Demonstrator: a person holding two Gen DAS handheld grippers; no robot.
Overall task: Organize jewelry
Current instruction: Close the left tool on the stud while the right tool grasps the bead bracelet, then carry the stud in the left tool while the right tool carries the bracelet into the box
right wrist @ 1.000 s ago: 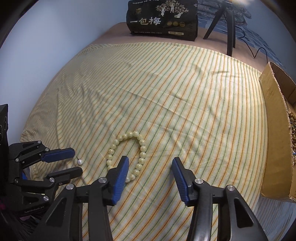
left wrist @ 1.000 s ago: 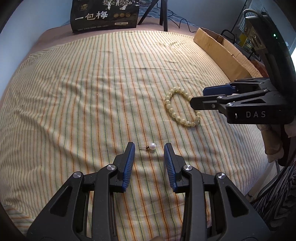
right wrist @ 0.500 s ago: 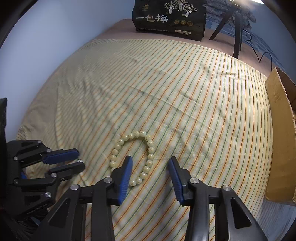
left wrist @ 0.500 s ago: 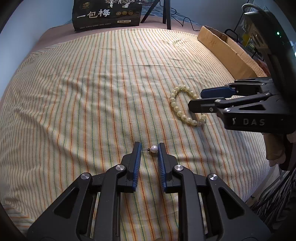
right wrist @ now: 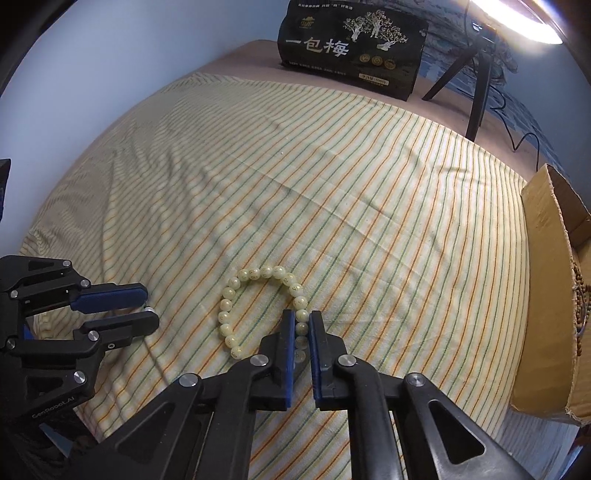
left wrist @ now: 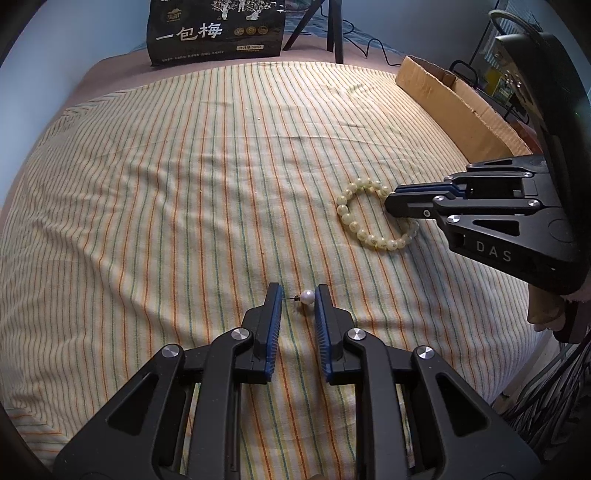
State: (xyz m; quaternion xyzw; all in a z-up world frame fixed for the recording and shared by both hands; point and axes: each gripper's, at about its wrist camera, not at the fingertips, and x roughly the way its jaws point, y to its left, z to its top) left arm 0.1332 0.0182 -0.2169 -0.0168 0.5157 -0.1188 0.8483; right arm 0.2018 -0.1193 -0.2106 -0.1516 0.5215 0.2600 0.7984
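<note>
**Both jaws closing on jewelry**

Both grippers are narrowing since a second ago: the left gripper [left wrist: 297, 295] is drawing its jaws in from a wide gap around the earring [left wrist: 306, 296], and the right gripper [right wrist: 301, 320] is drawing in over the bracelet [right wrist: 236, 310], whose beads were lying just outside its left pad.

Now the left jaws are standing narrowly apart with the earring between their tips. The pearl is touching or nearly touching the right pad, and the thin post is pointing toward the left pad; whether the post is touching it I cannot tell. The earring is lying on the striped cloth [left wrist: 184, 184] at the near side of the bed.

The right jaws are clamping, or all but clamping, one side of the bracelet: several beads are sitting between the blue pads [right wrist: 289, 343], while the rest of the loop is lying on the cloth to the left. In the left wrist view the right gripper [left wrist: 391, 203] is covering the right part of the bracelet [left wrist: 351, 221].

A dark bag [left wrist: 216, 31] is standing at the far end of the bed, with a tripod [right wrist: 476, 81] beside it. A cardboard box [right wrist: 546, 295] is sitting along the right edge.
</note>
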